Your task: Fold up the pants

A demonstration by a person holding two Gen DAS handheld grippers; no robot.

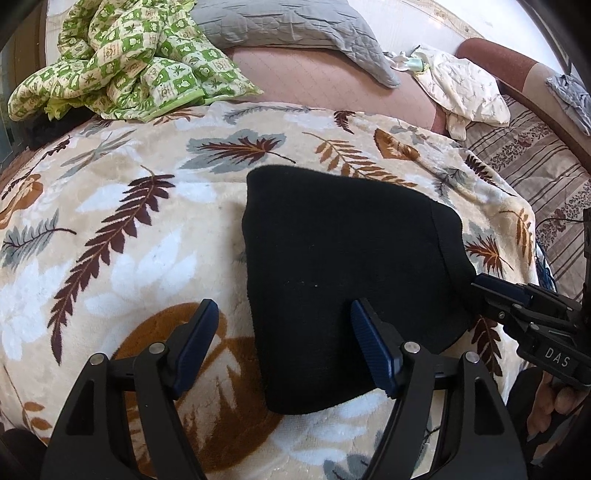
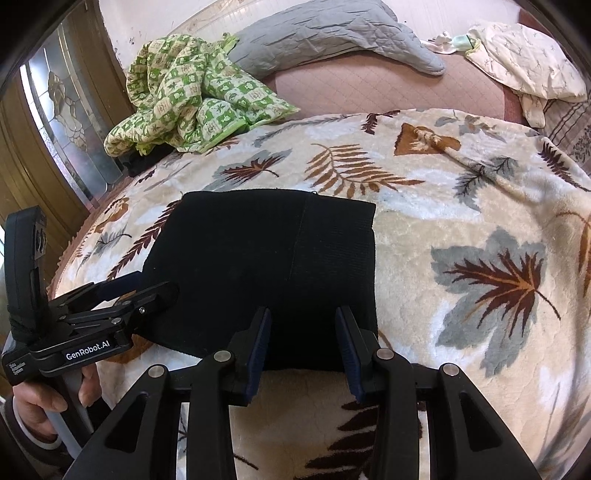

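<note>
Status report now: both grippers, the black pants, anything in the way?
Left gripper open over near edge of pants. Right gripper part open at near edge, grip unclear. Pants folded compact on leaf blanket. Nothing blocking.

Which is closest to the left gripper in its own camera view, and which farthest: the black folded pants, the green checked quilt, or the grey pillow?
From the left gripper:
1. Black folded pants: right at its fingertips, on the leaf-print blanket.
2. Green checked quilt: far left, crumpled beyond the blanket.
3. Grey pillow: farthest, at the back.

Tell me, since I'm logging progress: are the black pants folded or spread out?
Folded. The black pants lie as one compact, squarish bundle on the leaf-print blanket, with no legs trailing out.
</note>
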